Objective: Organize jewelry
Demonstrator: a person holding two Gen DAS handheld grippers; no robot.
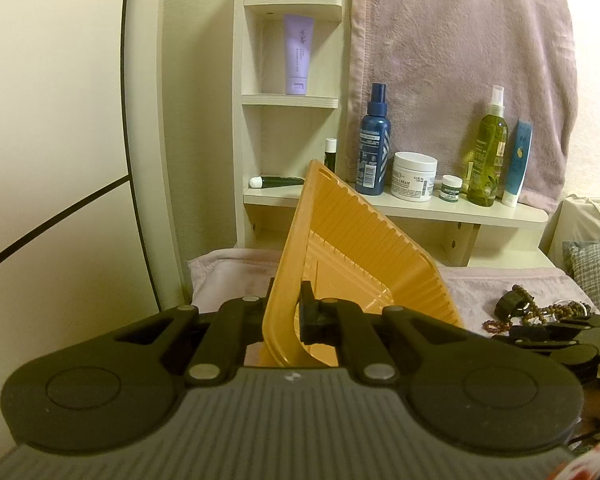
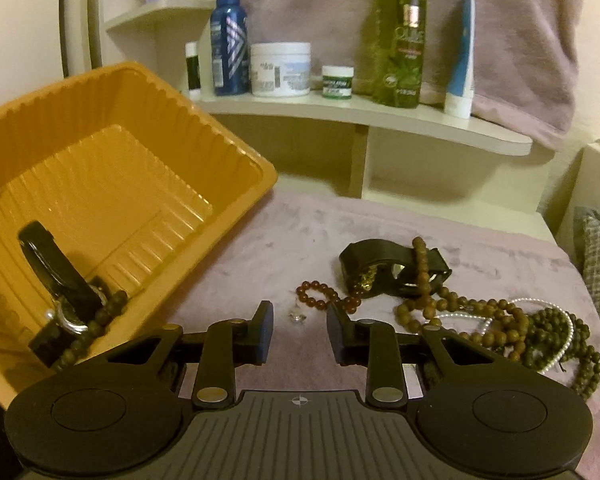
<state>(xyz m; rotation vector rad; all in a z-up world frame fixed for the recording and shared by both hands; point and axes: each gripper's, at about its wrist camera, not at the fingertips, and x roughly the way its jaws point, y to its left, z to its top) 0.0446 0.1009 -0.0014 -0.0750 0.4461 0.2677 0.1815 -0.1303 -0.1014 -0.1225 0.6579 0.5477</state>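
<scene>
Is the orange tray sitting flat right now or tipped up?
Tipped. The left gripper is shut on the orange tray wall, holding it tilted so its opening faces the jewelry pile; a watch lies inside it.

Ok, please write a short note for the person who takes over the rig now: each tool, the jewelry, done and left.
Left tool: shut on the orange tray wall, holding it tilted.
Right tool: open, empty, low over the small clear piece.
Done: a watch and a bead string lie in the tray.
Left: red beads, black watch, brown, green and pearl strings on the cloth.
</scene>
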